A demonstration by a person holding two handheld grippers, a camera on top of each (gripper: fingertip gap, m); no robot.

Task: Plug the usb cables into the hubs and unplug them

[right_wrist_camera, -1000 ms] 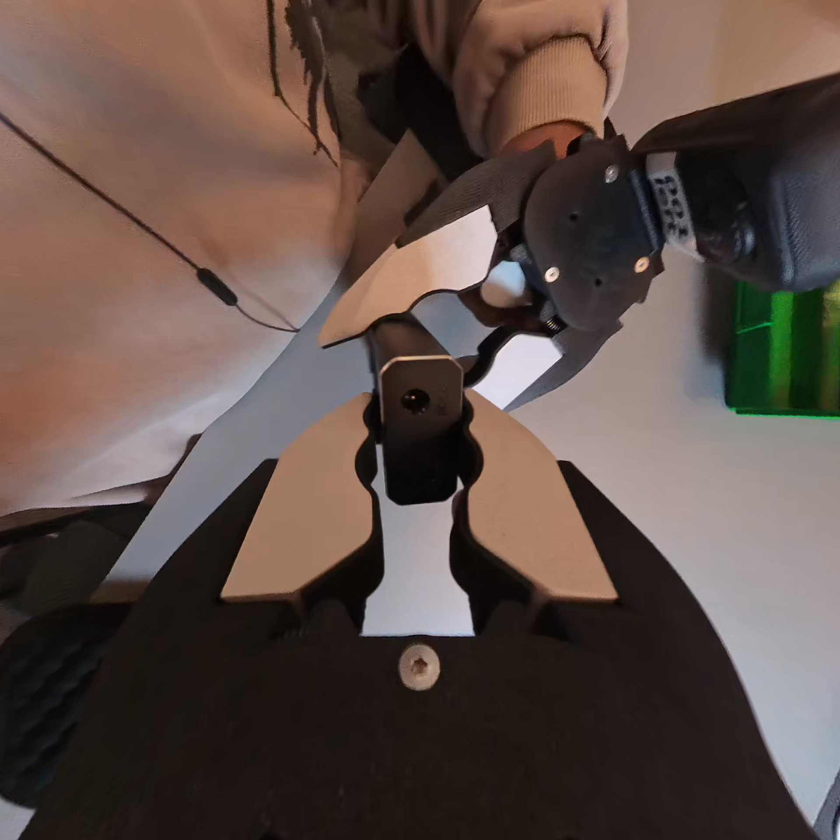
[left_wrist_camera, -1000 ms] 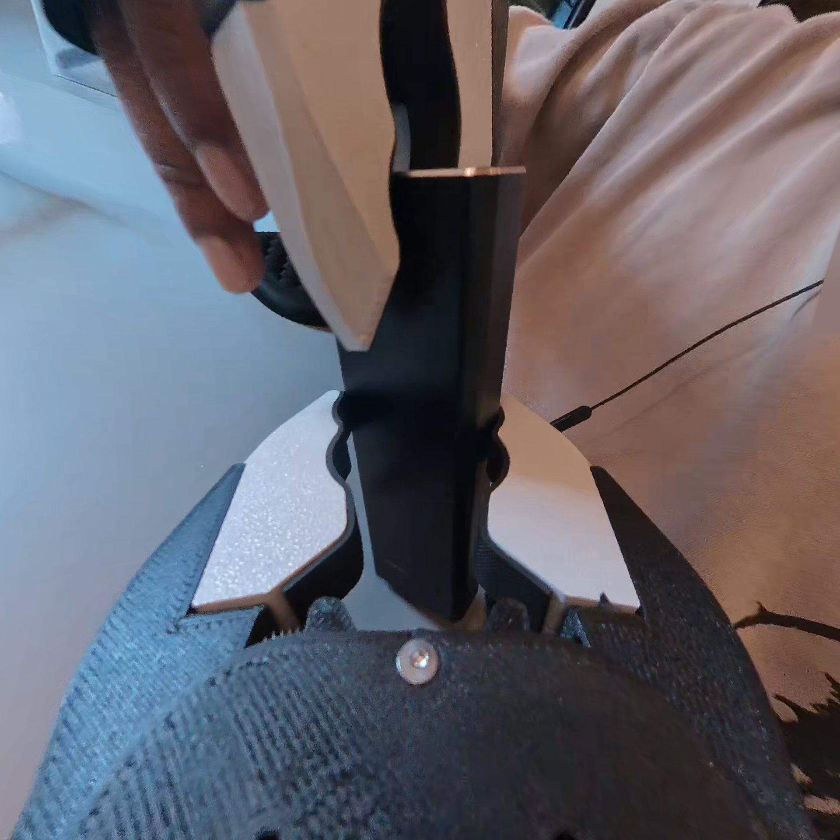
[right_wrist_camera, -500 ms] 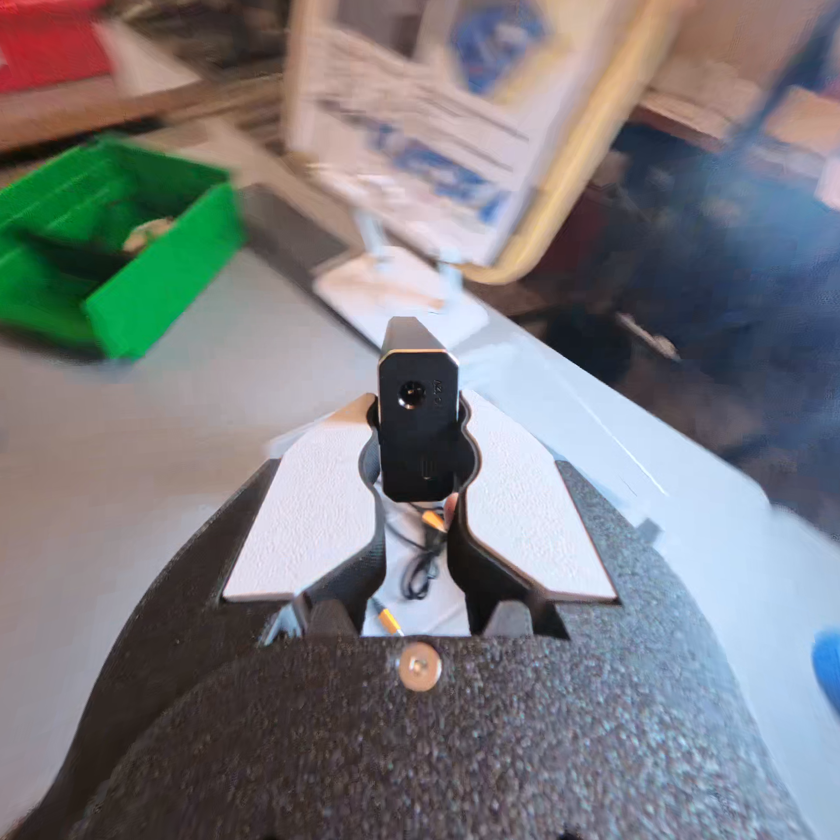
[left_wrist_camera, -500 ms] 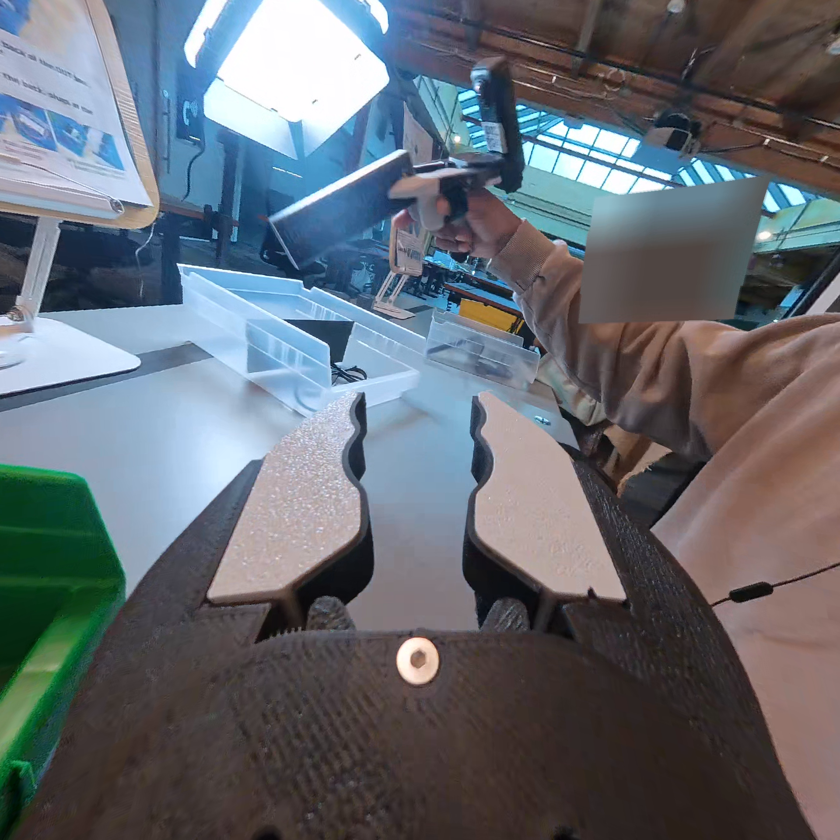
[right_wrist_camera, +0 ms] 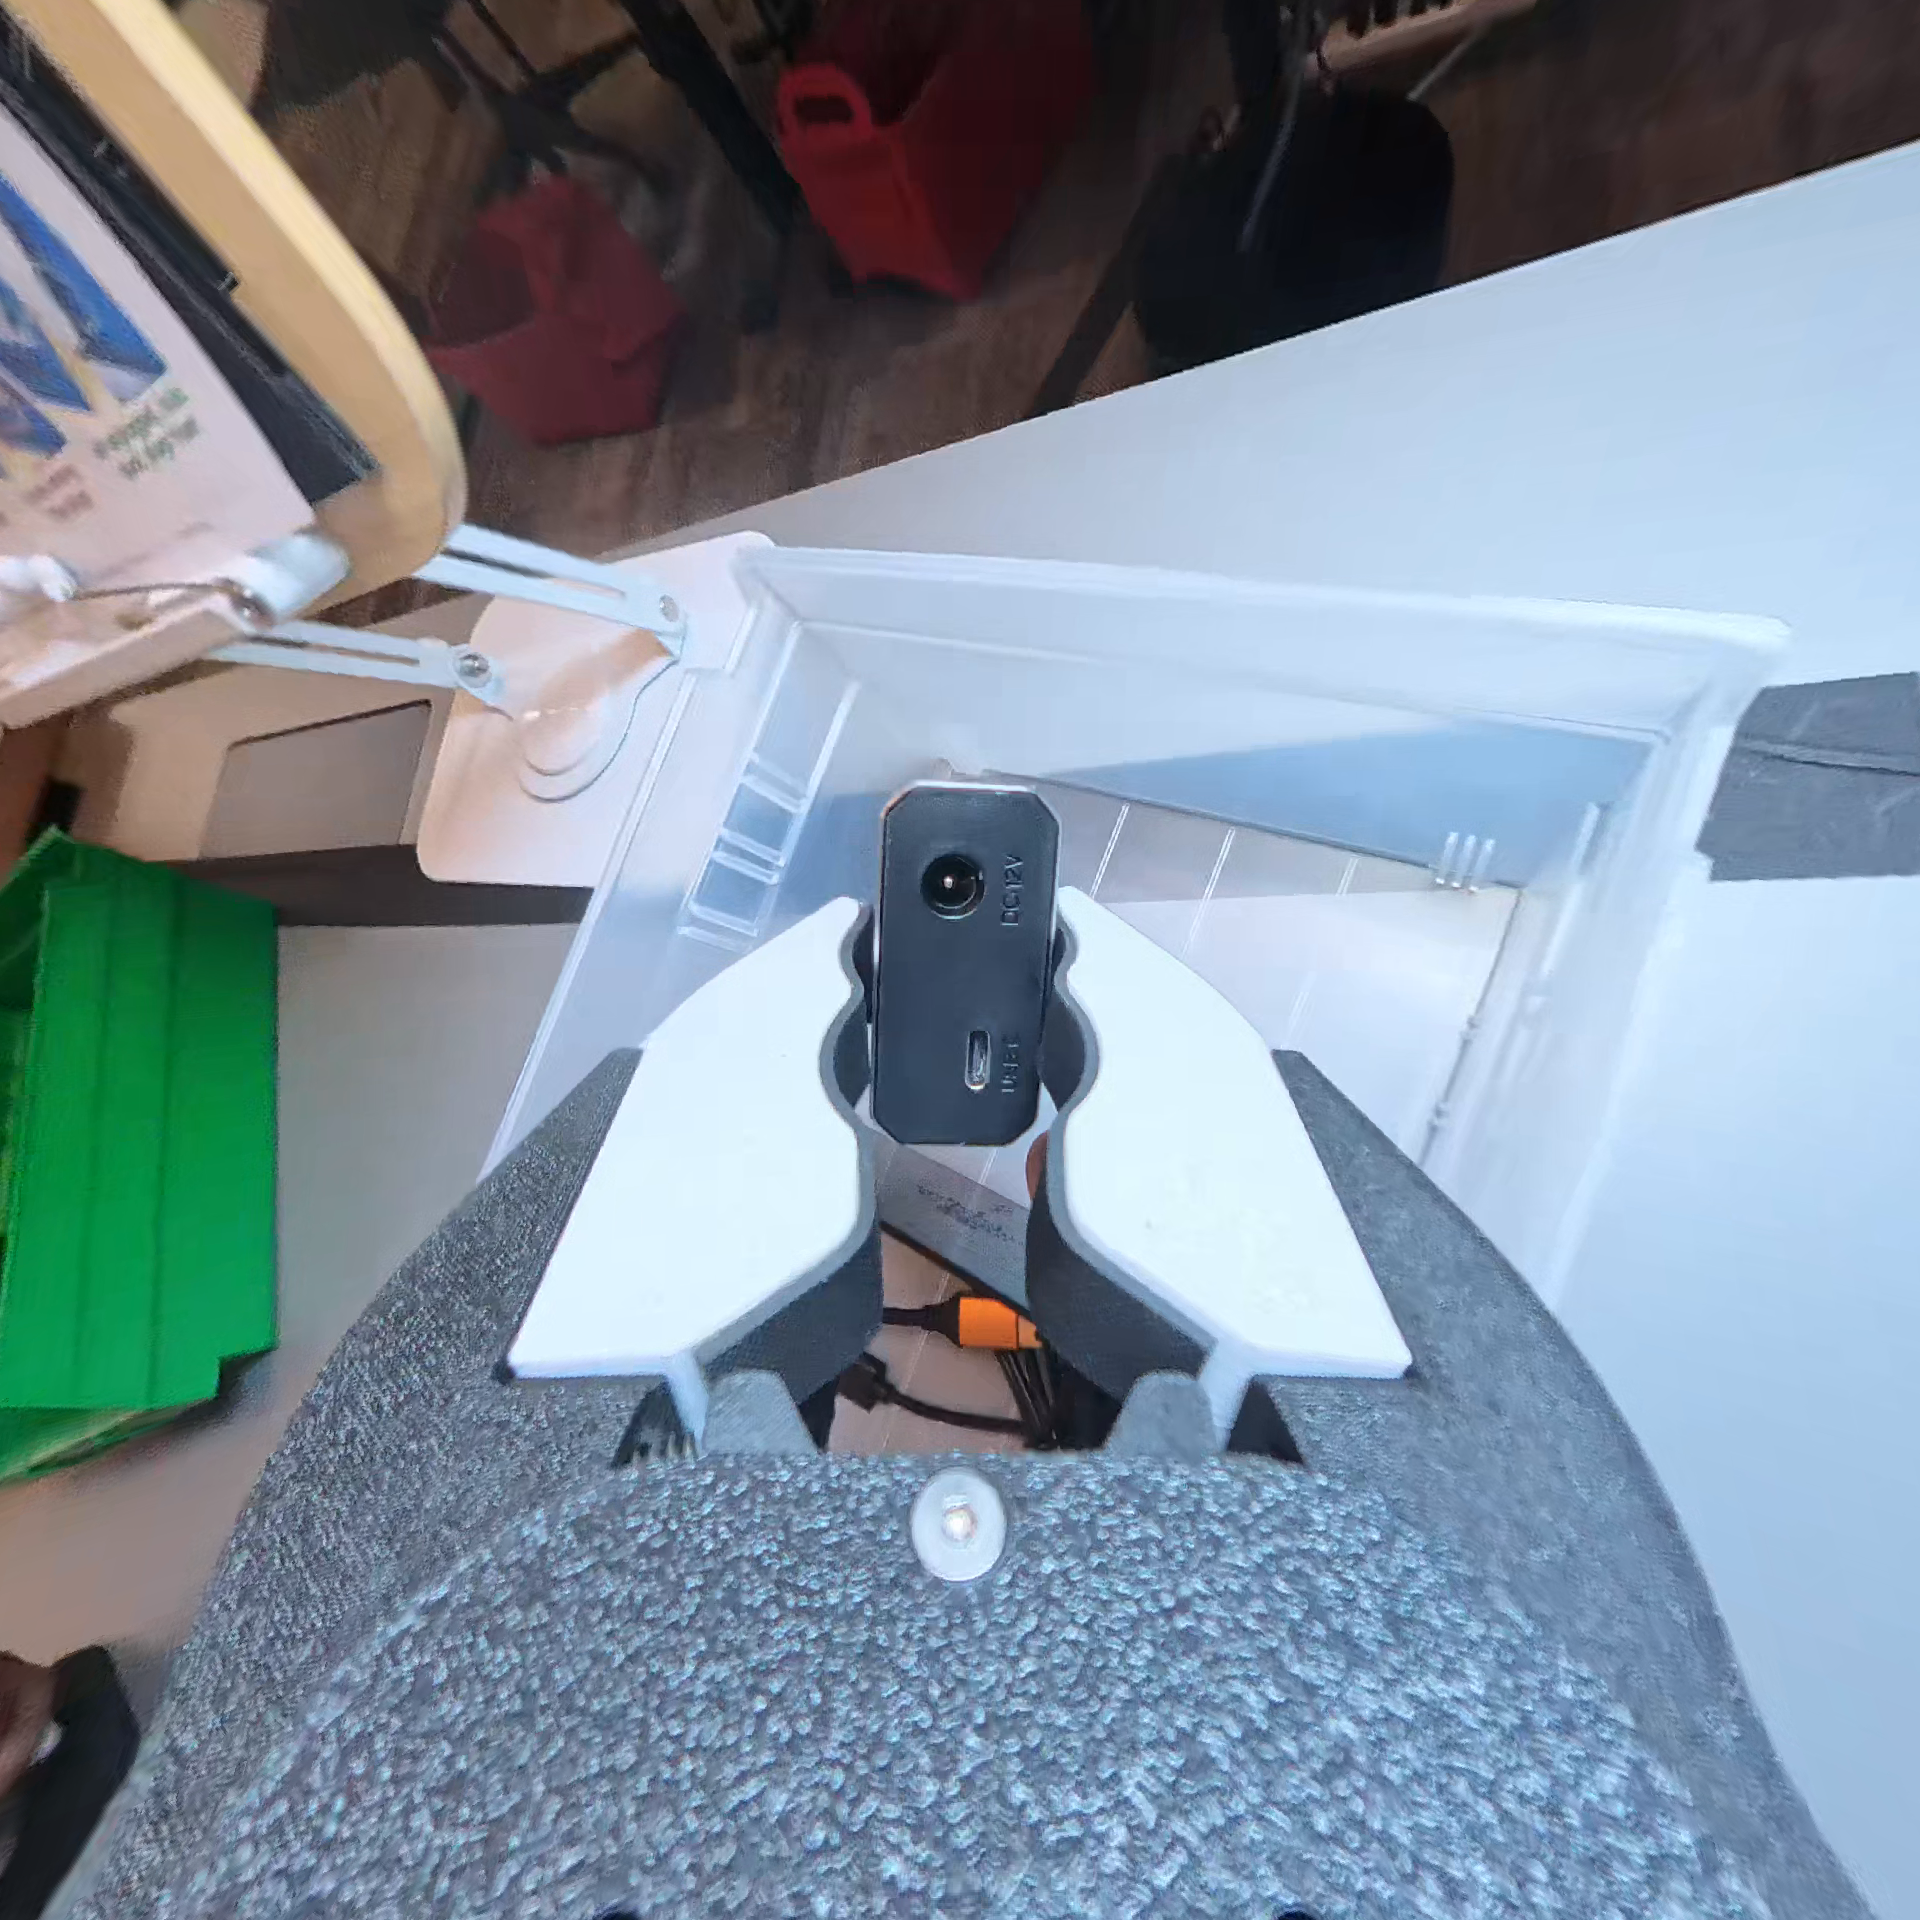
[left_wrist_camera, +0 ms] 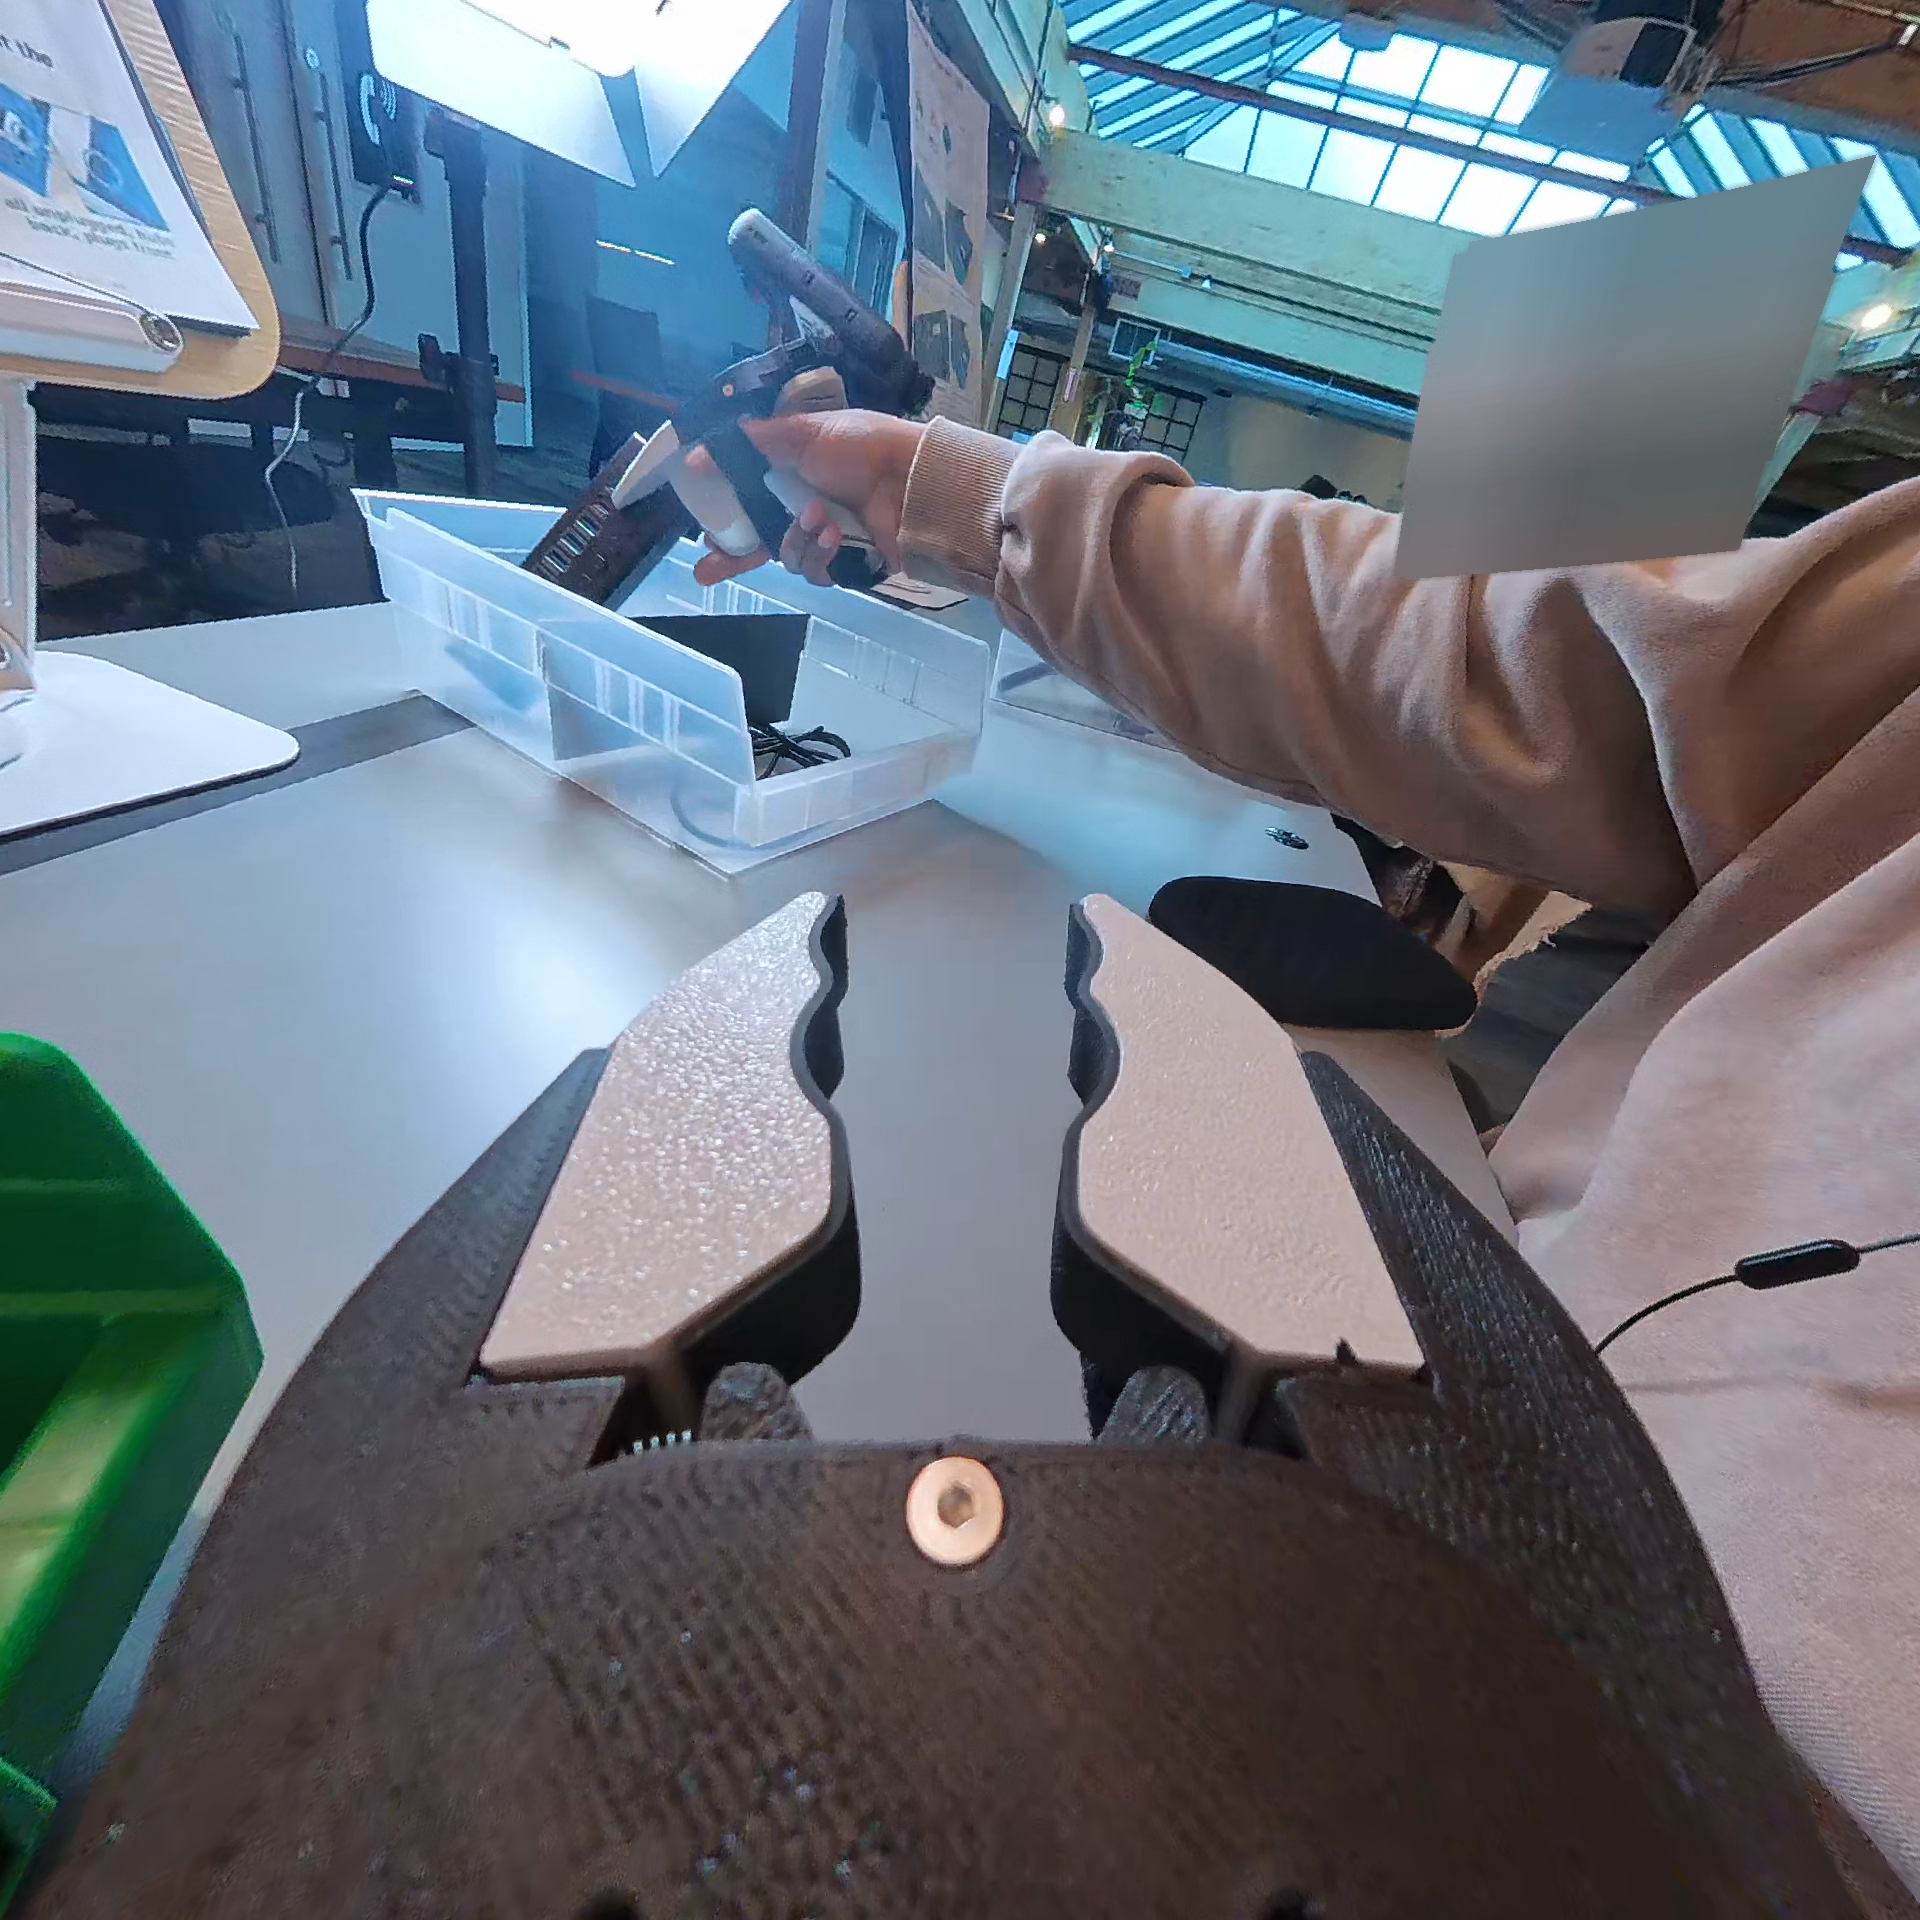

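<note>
Two grippers: the left gripper (left_wrist_camera: 951,1081) at lower centre of its own view, the right gripper (right_wrist_camera: 961,997) mid-frame in its view. One black hub (right_wrist_camera: 961,961). One clear plastic tray (left_wrist_camera: 862,779), upper centre. One green bin (left_wrist_camera: 94,1340) at the left edge. One orange-tipped cable plug (right_wrist_camera: 992,1325).

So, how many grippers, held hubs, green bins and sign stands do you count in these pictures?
grippers: 2 (left gripper, right gripper)
hub, held: 1
green bin: 1
sign stand: 1
total: 5
</note>
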